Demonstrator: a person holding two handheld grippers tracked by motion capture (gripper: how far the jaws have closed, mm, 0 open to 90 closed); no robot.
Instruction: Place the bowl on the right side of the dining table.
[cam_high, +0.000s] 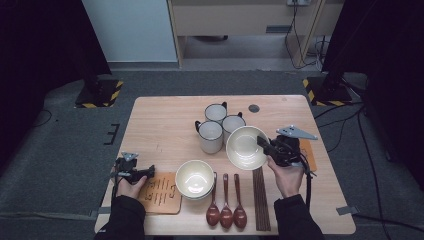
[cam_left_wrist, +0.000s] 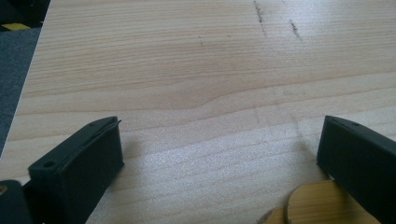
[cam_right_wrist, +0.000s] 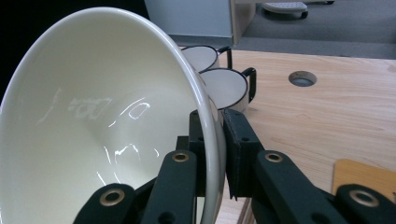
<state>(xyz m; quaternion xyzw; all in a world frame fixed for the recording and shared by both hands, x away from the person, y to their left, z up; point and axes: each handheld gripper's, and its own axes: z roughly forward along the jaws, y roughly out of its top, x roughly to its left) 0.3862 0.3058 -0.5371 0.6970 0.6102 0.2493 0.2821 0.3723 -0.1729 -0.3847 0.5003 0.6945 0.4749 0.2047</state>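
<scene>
My right gripper (cam_high: 263, 144) (cam_right_wrist: 212, 135) is shut on the rim of a cream bowl (cam_high: 244, 148) (cam_right_wrist: 107, 121). It holds the bowl tilted above the table, just right of the mugs. A stack of similar cream bowls (cam_high: 195, 178) sits at the front centre. My left gripper (cam_high: 149, 171) (cam_left_wrist: 219, 130) rests low at the table's front left with its jaws wide open and nothing between them. It lies at the top edge of a wooden board (cam_high: 161, 193) (cam_left_wrist: 317, 205).
Three white mugs with black handles (cam_high: 220, 125) (cam_right_wrist: 226, 84) stand mid-table behind the held bowl. Three brown spoons (cam_high: 226, 212) and dark chopsticks (cam_high: 261, 200) lie at the front. Another wooden board (cam_high: 309, 155) lies under the right hand. A cable hole (cam_high: 254, 108) (cam_right_wrist: 302, 78) is in the table (cam_high: 165, 120).
</scene>
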